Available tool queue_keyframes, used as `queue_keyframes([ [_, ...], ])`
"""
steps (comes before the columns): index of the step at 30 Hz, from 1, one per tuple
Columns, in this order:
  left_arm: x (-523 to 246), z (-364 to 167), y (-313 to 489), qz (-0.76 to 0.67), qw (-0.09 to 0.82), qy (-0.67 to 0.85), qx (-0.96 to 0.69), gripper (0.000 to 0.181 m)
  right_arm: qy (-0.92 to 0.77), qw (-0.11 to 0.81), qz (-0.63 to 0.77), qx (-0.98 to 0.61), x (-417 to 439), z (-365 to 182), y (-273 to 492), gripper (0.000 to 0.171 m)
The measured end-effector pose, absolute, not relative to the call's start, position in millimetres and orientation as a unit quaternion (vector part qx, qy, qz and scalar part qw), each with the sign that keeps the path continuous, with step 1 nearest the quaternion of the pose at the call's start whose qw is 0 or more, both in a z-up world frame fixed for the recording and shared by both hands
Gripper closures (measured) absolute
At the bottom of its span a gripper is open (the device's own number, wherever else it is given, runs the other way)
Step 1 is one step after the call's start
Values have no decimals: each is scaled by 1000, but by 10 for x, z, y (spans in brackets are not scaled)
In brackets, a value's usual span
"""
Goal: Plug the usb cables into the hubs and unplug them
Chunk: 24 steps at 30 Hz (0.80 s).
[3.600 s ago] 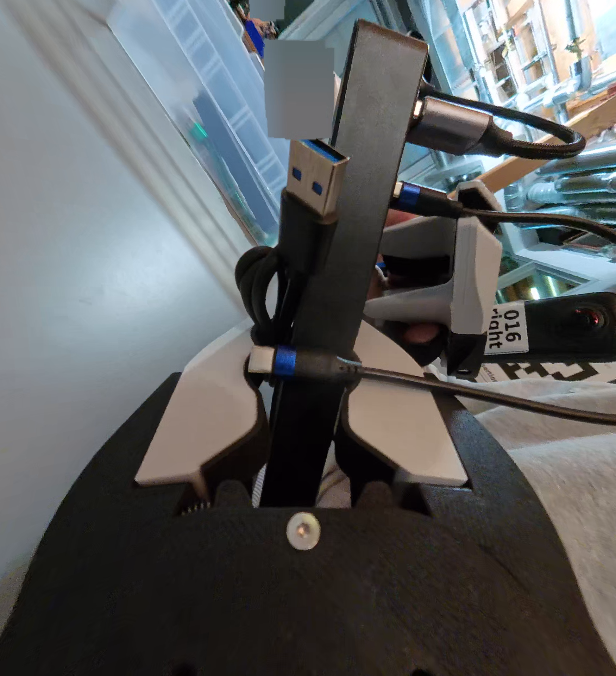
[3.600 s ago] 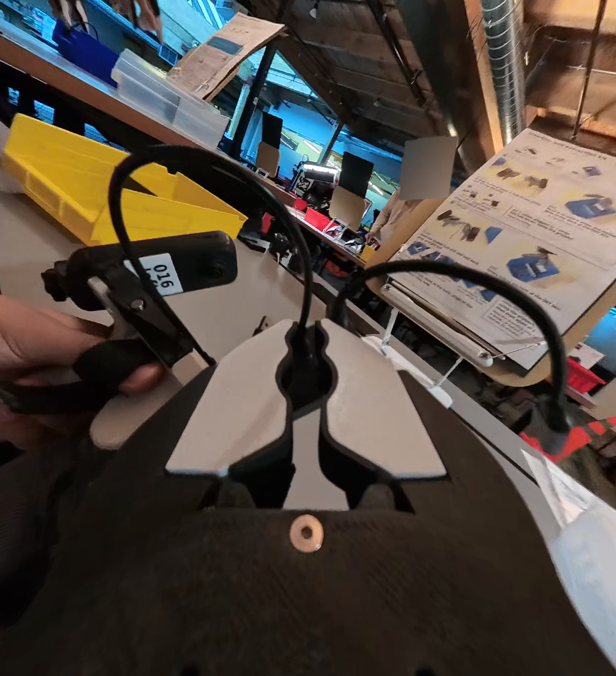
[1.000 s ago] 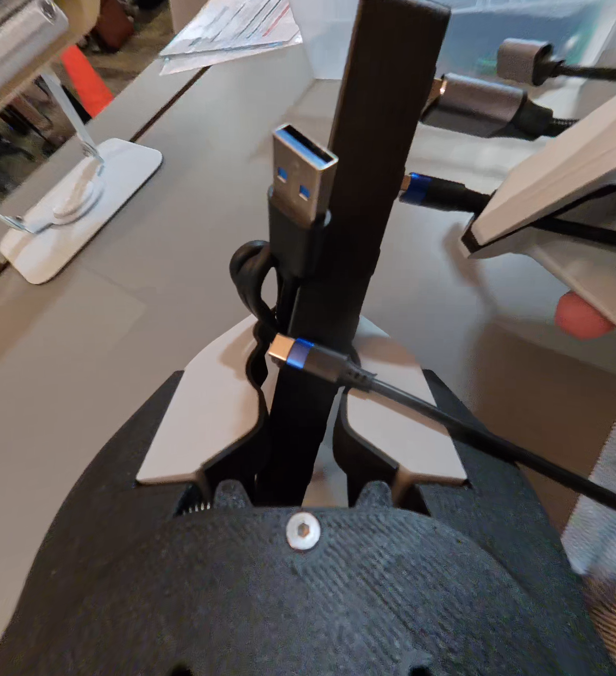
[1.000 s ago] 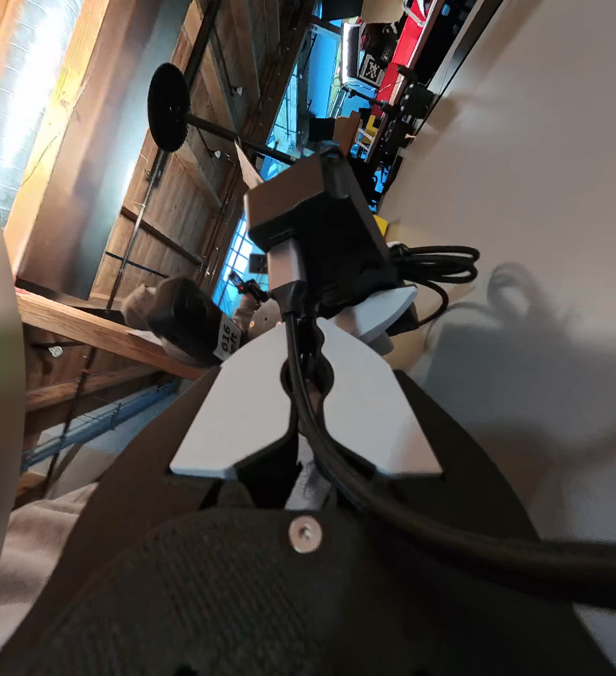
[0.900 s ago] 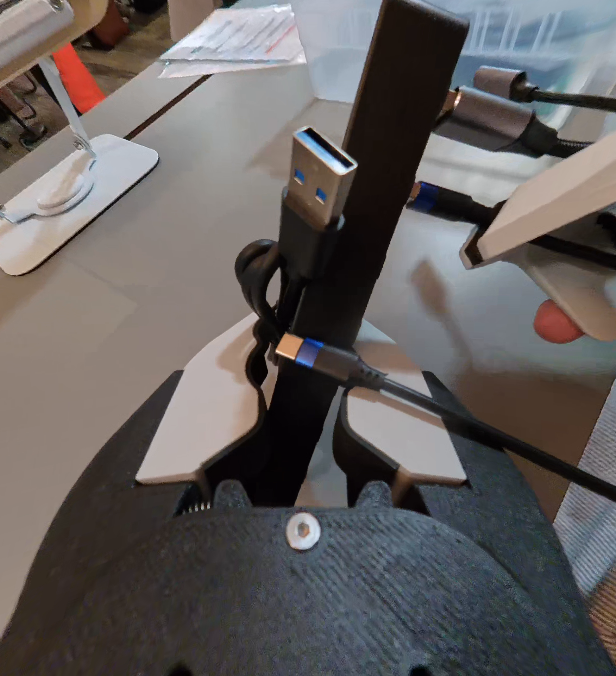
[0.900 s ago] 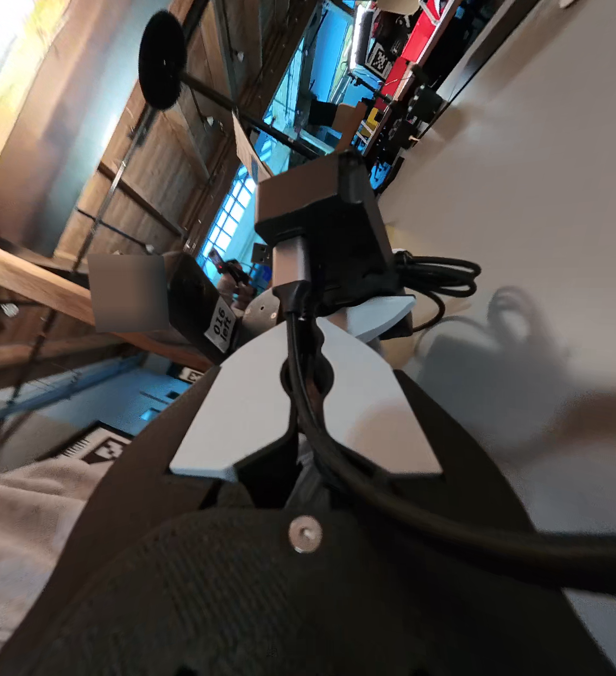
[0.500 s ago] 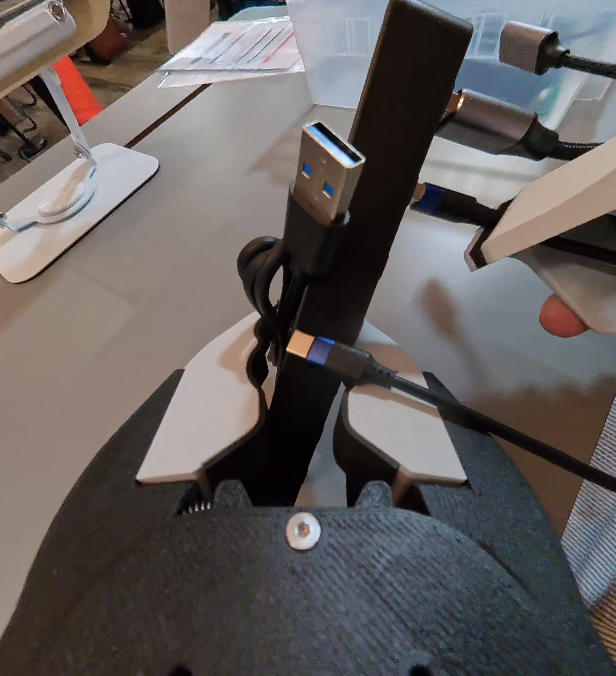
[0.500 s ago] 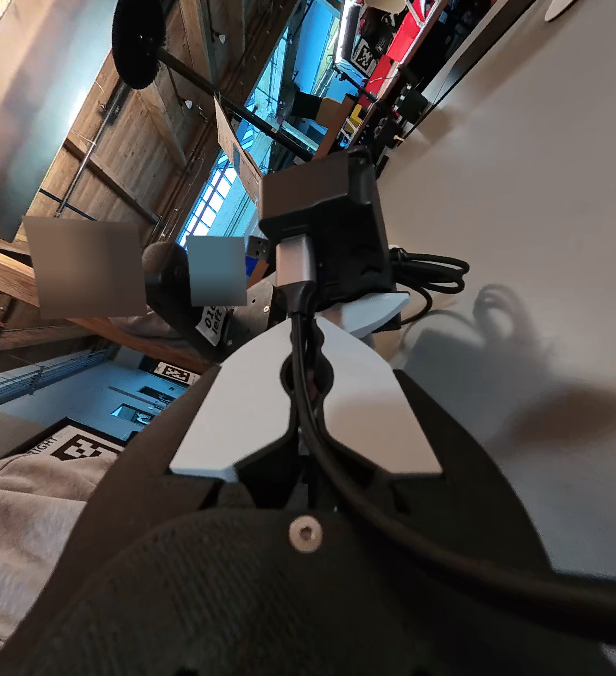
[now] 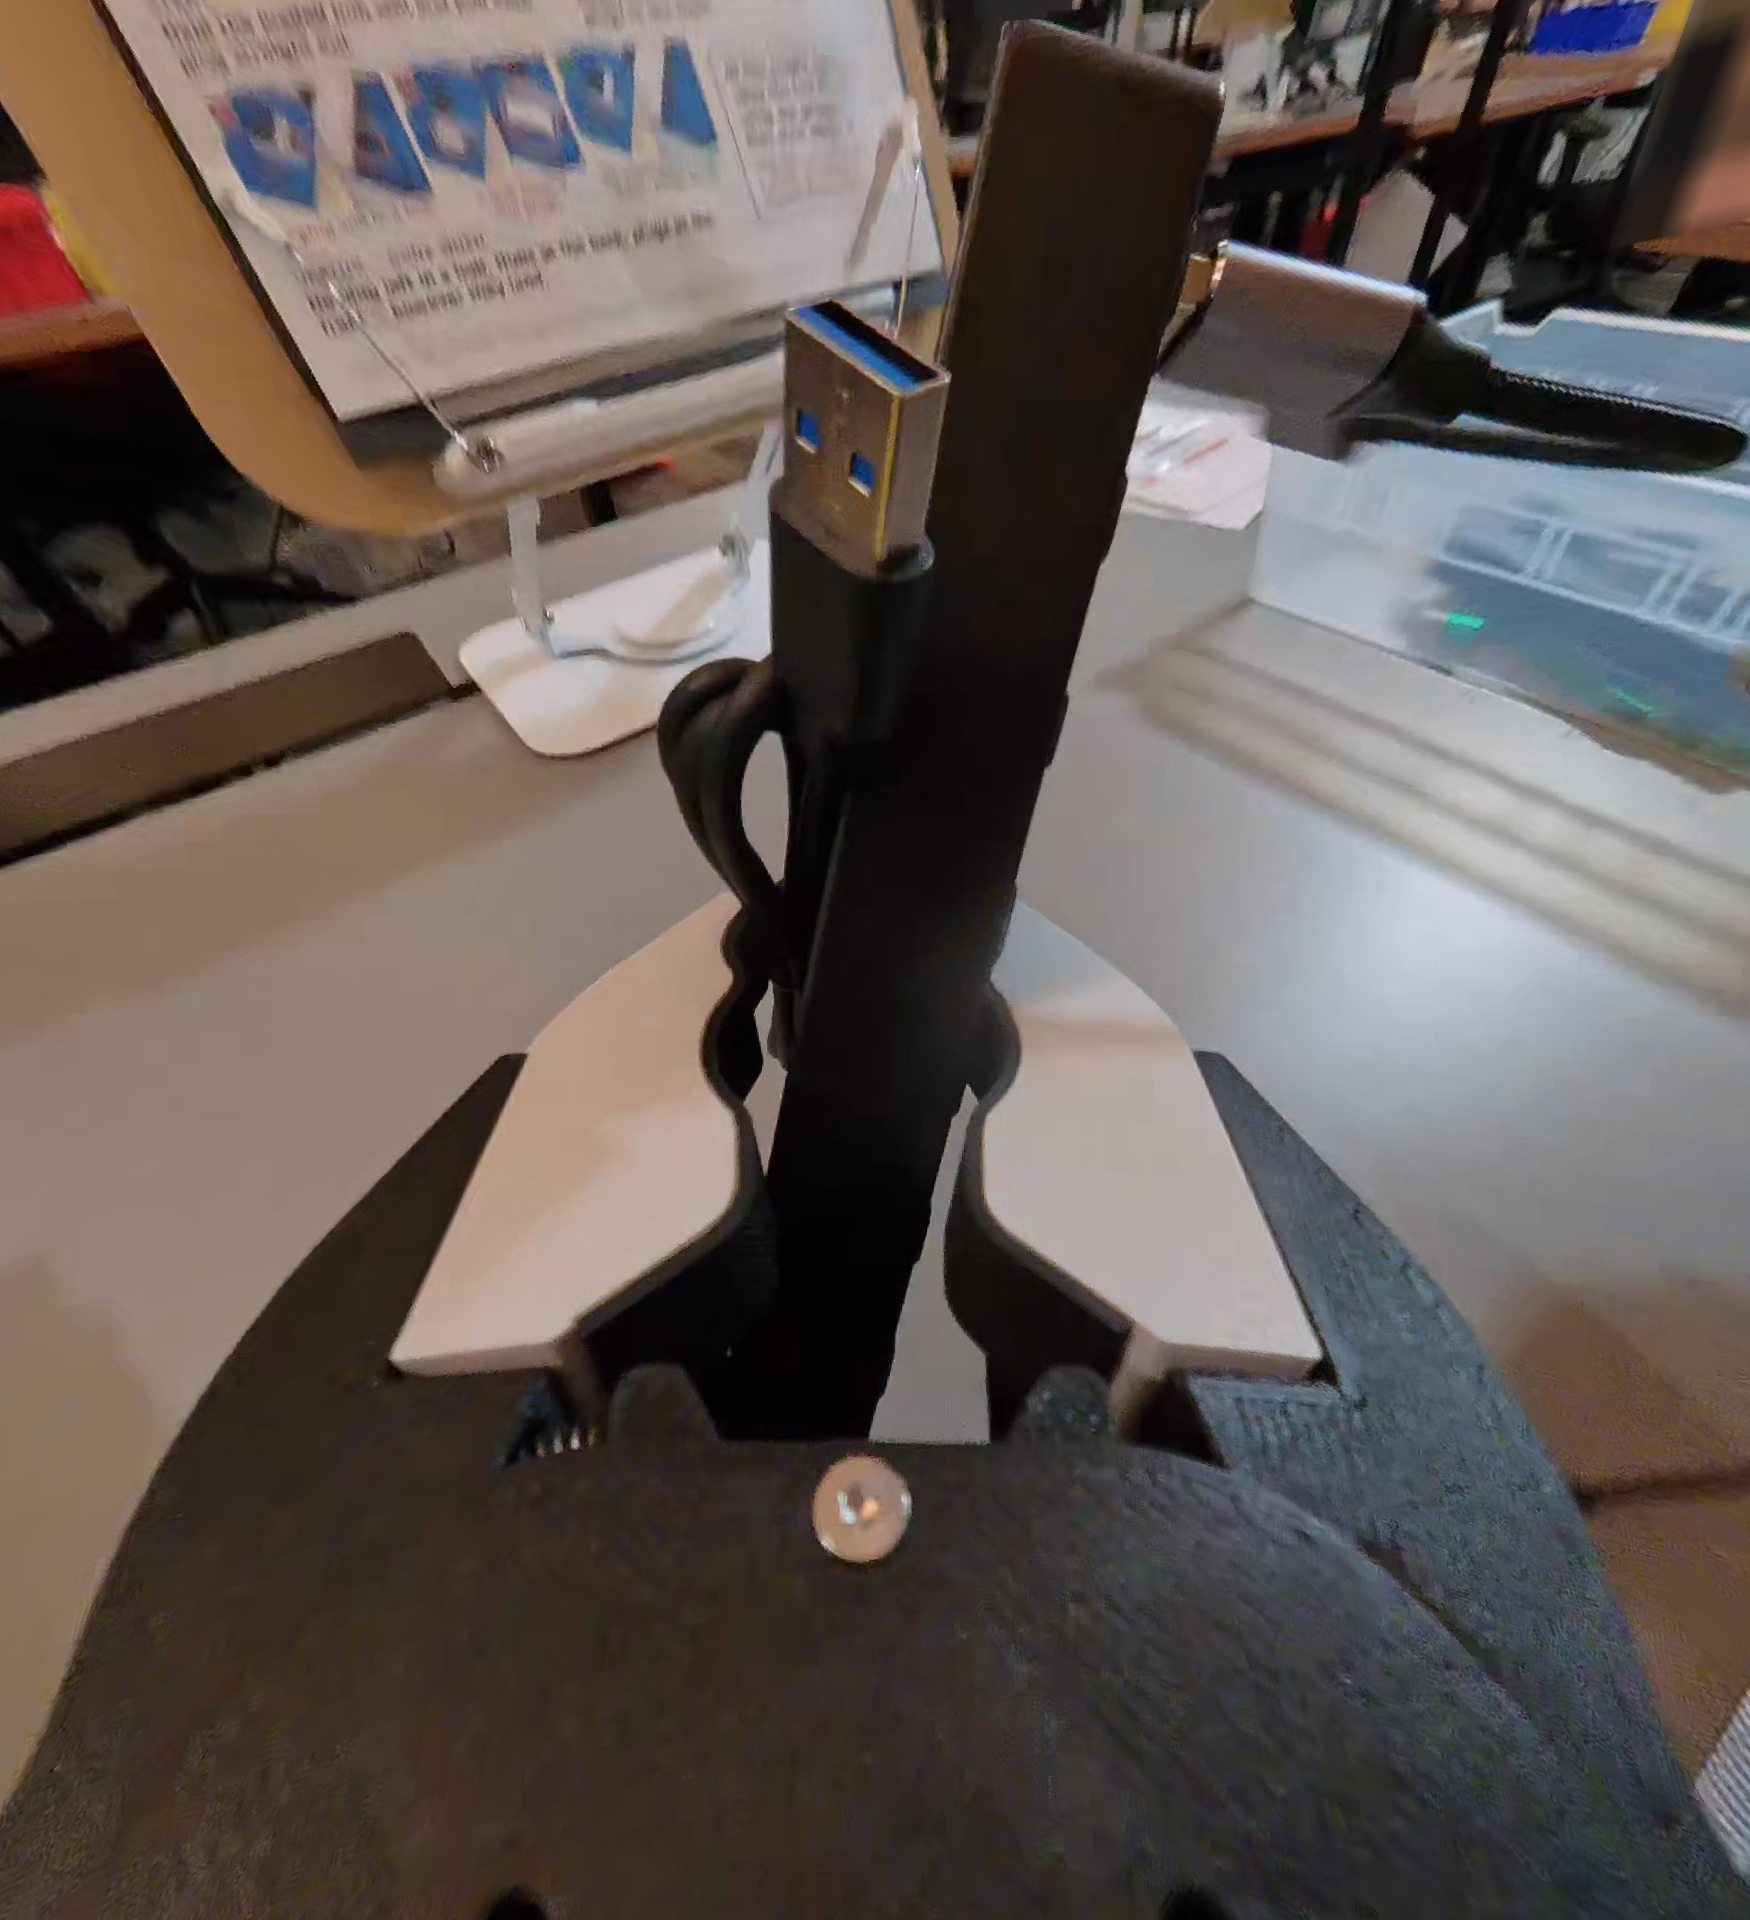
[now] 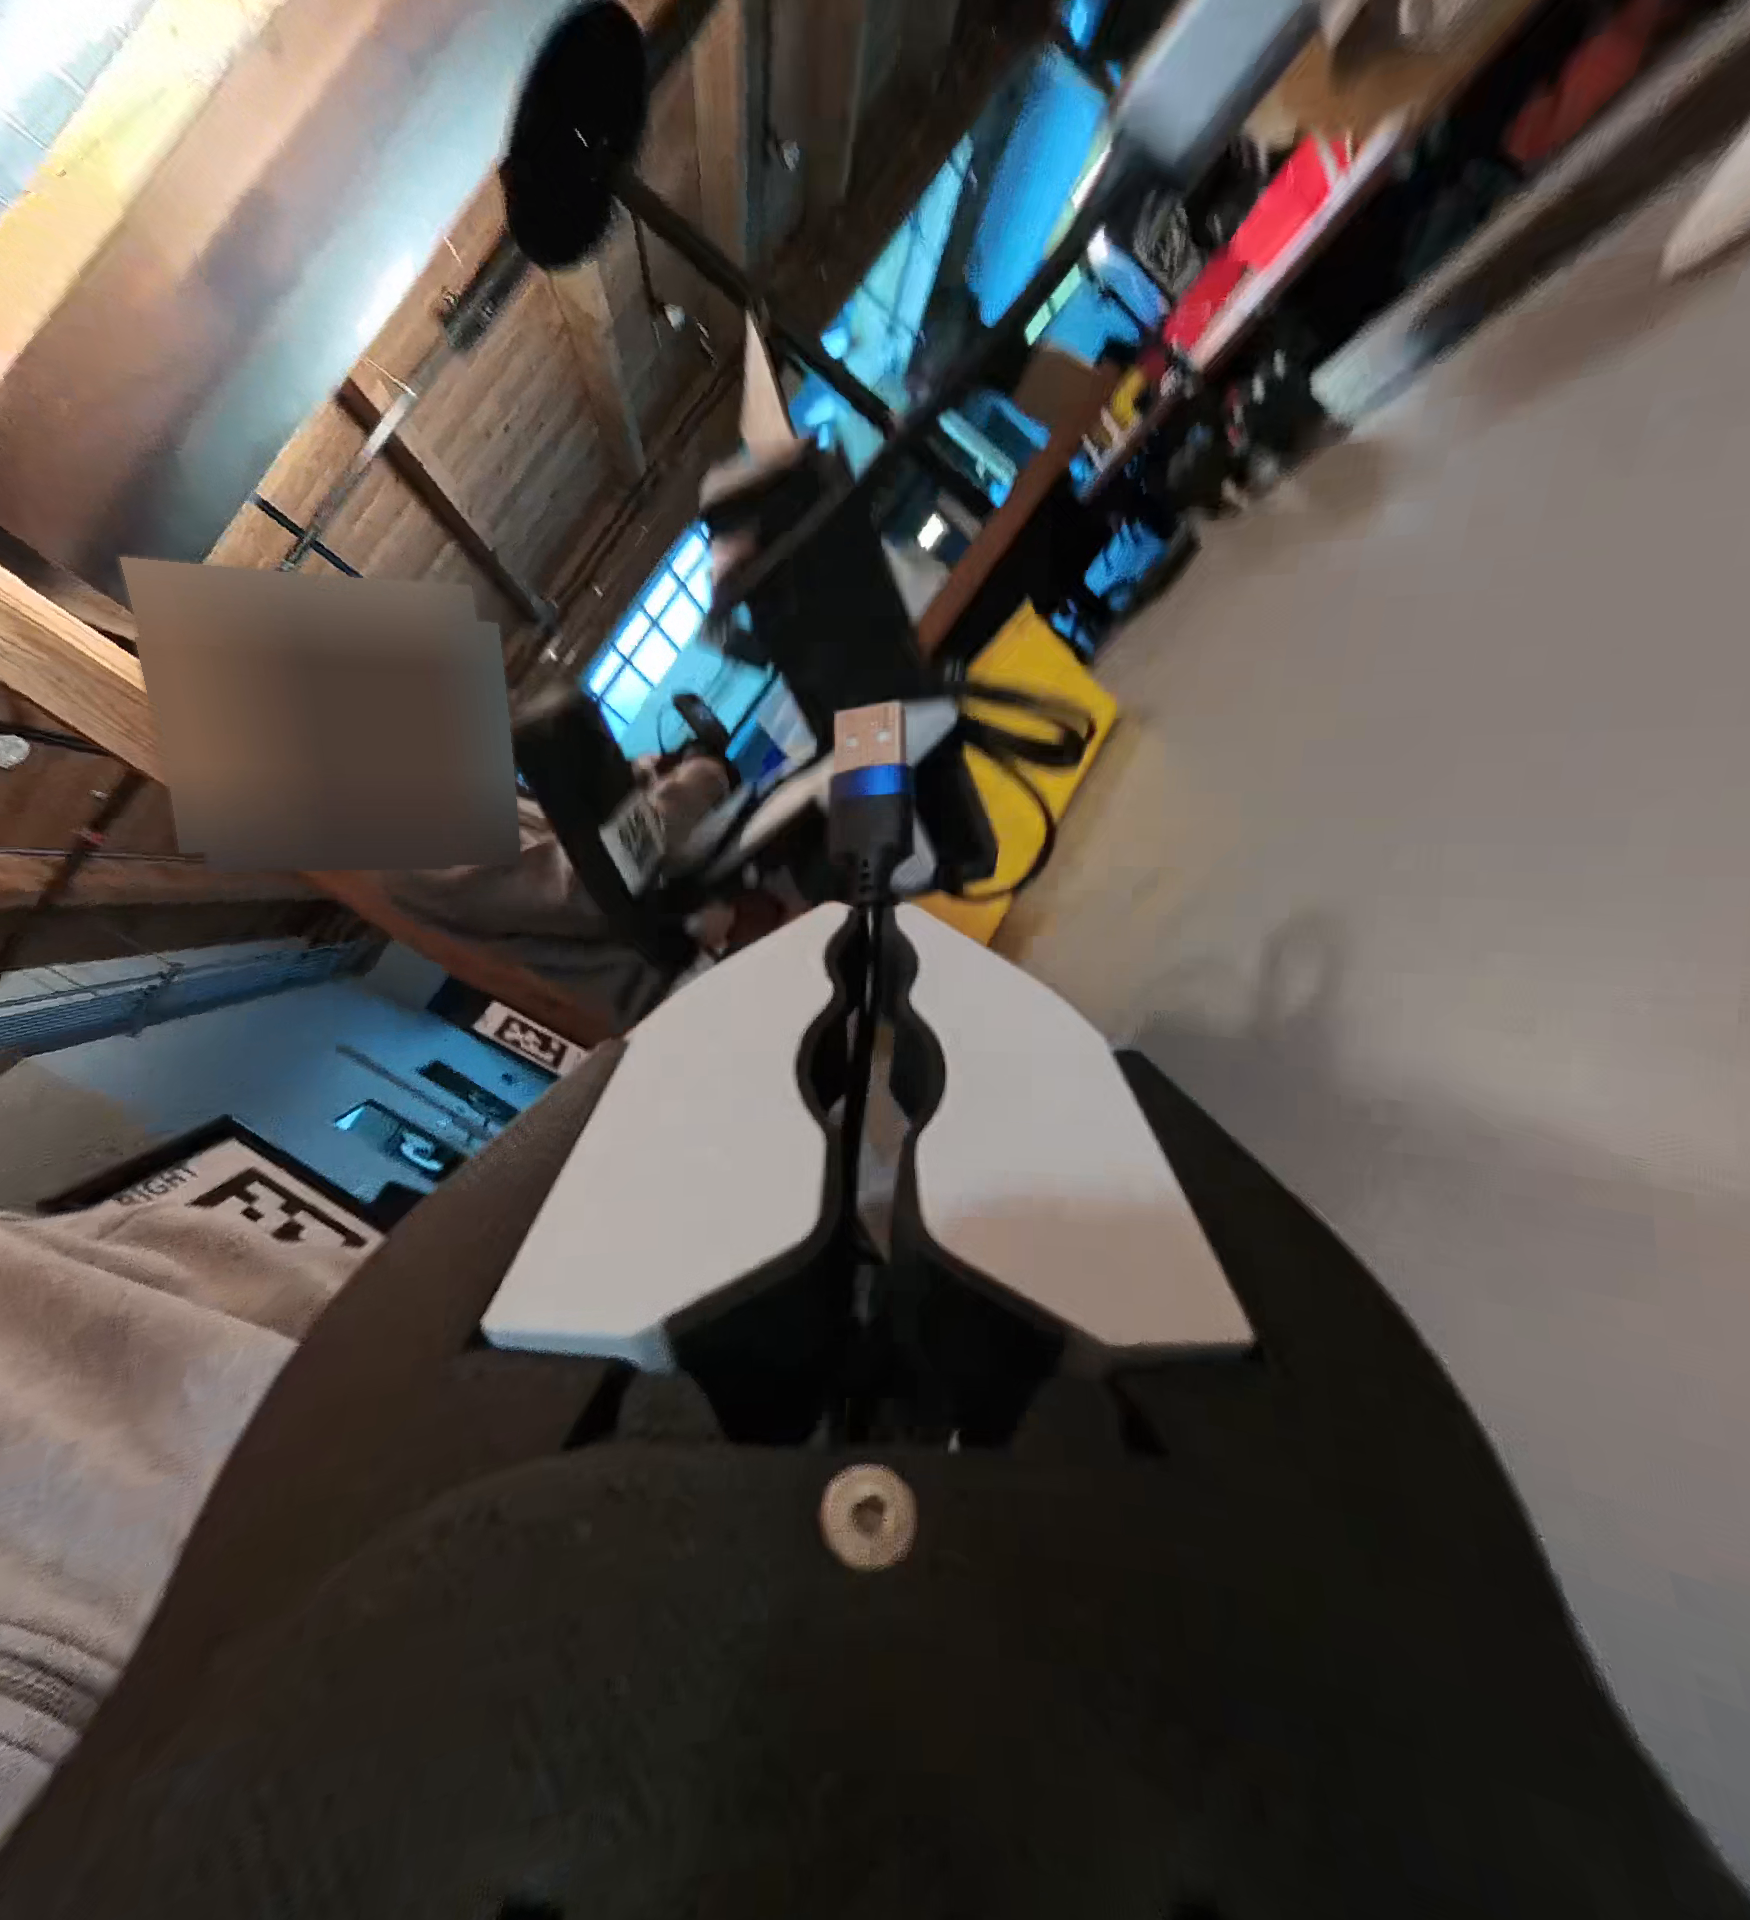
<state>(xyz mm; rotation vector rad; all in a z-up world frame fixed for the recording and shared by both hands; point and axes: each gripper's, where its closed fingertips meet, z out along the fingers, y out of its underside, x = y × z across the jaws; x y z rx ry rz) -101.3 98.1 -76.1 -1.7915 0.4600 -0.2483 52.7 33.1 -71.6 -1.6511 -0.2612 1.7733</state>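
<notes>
A clear bin [image 9: 1536,561] stands at the far right of the table [image 9: 227,1039]; what is inside it is too blurred to tell.

The left gripper [image 9: 855,997] is closed on a black hub [image 9: 1016,623], which stands up between its fingers and leans a little to the right. The hub's own plug [image 9: 860,436], silver with blue inside, points up along its left side, and its short cable [image 9: 715,790] is looped just below. A grey plug [image 9: 1297,343] on a braided cable sits in the hub's right side near the top.

The right gripper [image 10: 871,935] is closed on a thin black cable [image 10: 863,1039], and its blue-ringed plug [image 10: 871,779] sticks out just past the fingertips, free in the air.

Half a second ago a blue-ringed plug sat in the hub low on its side; now that place is bare. The right gripper then held the thick cable of the grey plug, close to the hub.
</notes>
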Motion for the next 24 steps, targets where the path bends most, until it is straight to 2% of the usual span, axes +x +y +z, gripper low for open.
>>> queue_keyframes([
  [6, -943, -809, 914, -166, 617, 198, -743, 143, -148, 423, 685, -574, 797, -71, 428, 169],
  [12, -830, -917, 909, -195, 604, 205, -745, 142, -140, 625, 573, -511, 1892, 894, 768, 168],
  [15, -802, -959, 918, -220, 594, 194, -749, 142, -83, 711, 514, -472, 2583, 1132, 891, 168],
  [19, -764, -1014, 923, -267, 580, 168, -751, 142, -33, 765, 405, -500, 3232, 844, 1212, 168],
  [22, -729, -1045, 915, -311, 565, 143, -750, 142, 20, 710, 352, -610, 3487, 90, 1651, 168],
  [23, -720, -1050, 911, -322, 562, 137, -750, 142, 41, 681, 338, -649, 3563, -185, 1774, 166],
  [24, -712, -1053, 907, -330, 559, 132, -749, 142, 64, 651, 306, -692, 3675, -459, 1880, 148],
])
